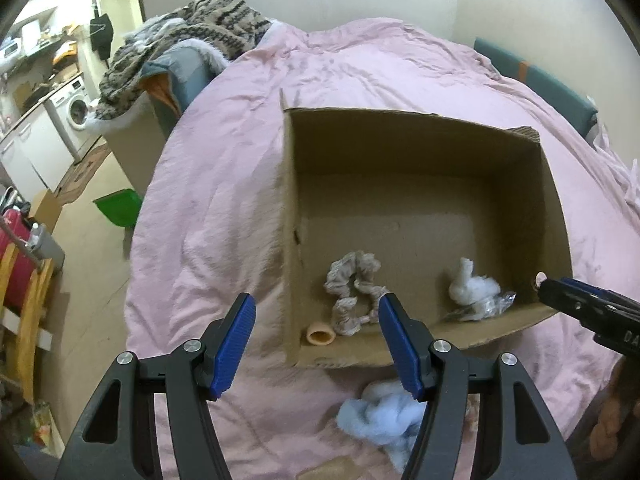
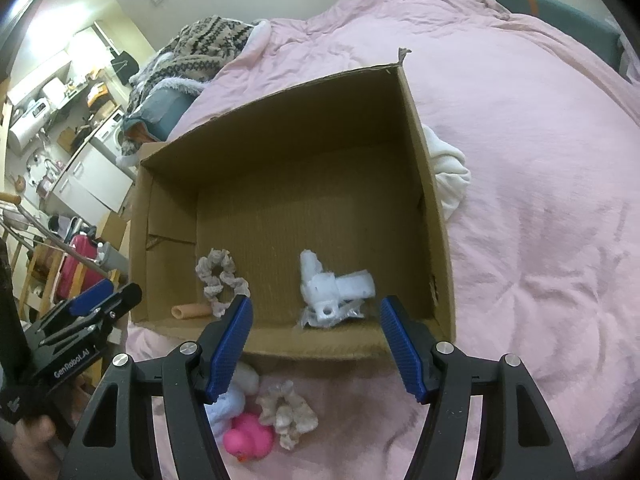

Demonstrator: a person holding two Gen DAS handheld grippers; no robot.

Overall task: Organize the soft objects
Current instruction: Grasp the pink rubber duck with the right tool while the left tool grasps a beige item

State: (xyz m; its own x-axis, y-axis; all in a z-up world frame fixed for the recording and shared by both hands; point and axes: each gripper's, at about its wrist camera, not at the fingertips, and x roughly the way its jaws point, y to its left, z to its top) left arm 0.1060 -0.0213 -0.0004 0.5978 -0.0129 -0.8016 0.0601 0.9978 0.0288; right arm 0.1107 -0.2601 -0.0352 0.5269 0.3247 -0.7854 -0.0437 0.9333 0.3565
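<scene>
Both my grippers, left gripper [image 1: 316, 344] and right gripper [image 2: 316, 346], are spread and empty over the cardboard box [image 2: 280, 92] holding a beige scrunchie [image 1: 354, 292].

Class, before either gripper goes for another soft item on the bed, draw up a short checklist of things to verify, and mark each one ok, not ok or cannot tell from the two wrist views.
1. Left gripper jaws apart, nothing between them: ok.
2. Right gripper jaws apart, nothing between them: ok.
3. Cardboard box open on top, floor space left: ok.
4. Beige scrunchie and white foam piece lie inside the box: ok.
5. Items still outside: pink duck, second scrunchie, blue fluff, white cloth beside the box: not ok.
6. Whether the pink duck is soft: cannot tell.
</scene>
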